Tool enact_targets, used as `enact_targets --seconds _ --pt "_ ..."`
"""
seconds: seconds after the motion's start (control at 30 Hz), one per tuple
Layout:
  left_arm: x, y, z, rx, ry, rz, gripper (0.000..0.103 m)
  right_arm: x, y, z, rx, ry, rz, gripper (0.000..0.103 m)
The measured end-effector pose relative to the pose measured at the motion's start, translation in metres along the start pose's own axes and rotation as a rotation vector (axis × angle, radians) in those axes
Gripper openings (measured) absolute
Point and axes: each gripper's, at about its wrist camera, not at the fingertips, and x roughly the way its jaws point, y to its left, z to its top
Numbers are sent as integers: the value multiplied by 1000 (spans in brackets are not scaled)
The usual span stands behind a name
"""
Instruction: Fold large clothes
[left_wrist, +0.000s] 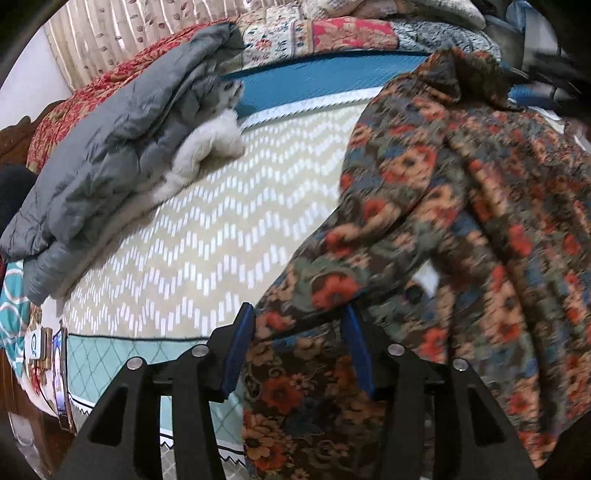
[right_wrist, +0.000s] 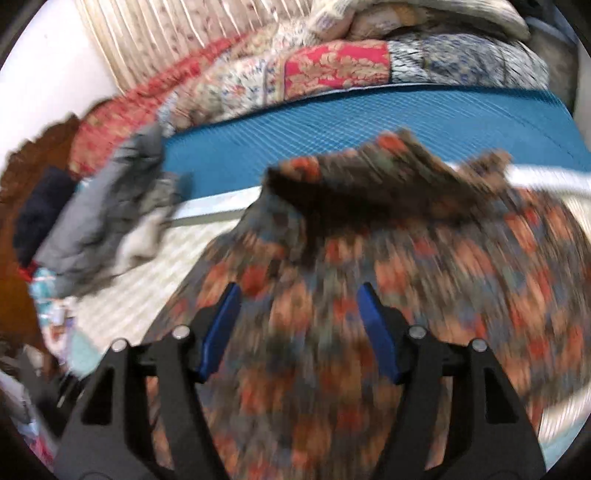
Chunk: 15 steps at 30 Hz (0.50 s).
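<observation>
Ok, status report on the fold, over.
Left hand-held gripper shut on brown floral garment. Right hand-held gripper open over it, nothing held. Garment draped on zigzag-patterned bedspread. Grey padded jacket lies apart, not in the way.

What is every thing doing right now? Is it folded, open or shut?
Floral coat: rumpled, not folded yet, partly on the bed.
Grey jacket: folded in a bundle, lying on the bed, apart from the coat.
Left gripper: clamped on the floral coat's edge, cloth filling the gap.
Right gripper: open, pads apart above the coat, holding nothing; the view is blurred.
</observation>
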Motion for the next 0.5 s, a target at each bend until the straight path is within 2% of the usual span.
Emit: enact_targets --seconds 0.03,0.07,0.1,0.13,0.2,0.27,0.33,0.4,0.43,0.47,0.5 --pt "2 5 -3 -17 -8 -4 0 21 5 16 -4 31 -21 63" --pt "2 9 -4 -31 -15 -8 0 33 3 28 -3 68 -3 46" --pt "3 13 -6 -43 -26 -8 0 52 9 43 -2 116 38 23" --pt "4 20 -7 -52 -31 -2 12 60 11 56 1 139 56 9" --pt "5 39 -4 -86 -43 -8 20 68 32 100 -9 78 113 9" --pt "1 57 2 -132 -78 9 21 67 49 133 5 8 149 9" --pt "-3 75 13 -168 -120 103 21 83 56 162 91 -35 184 10" --pt "-2 92 22 -216 -137 180 21 109 55 166 142 7 201 14" --pt "5 104 26 -254 -117 215 21 131 54 160 166 67 184 31" --pt "15 114 28 -292 -79 224 21 148 53 149 177 123 142 55" --pt "21 121 28 -313 -54 217 21 155 52 137 178 140 104 59"
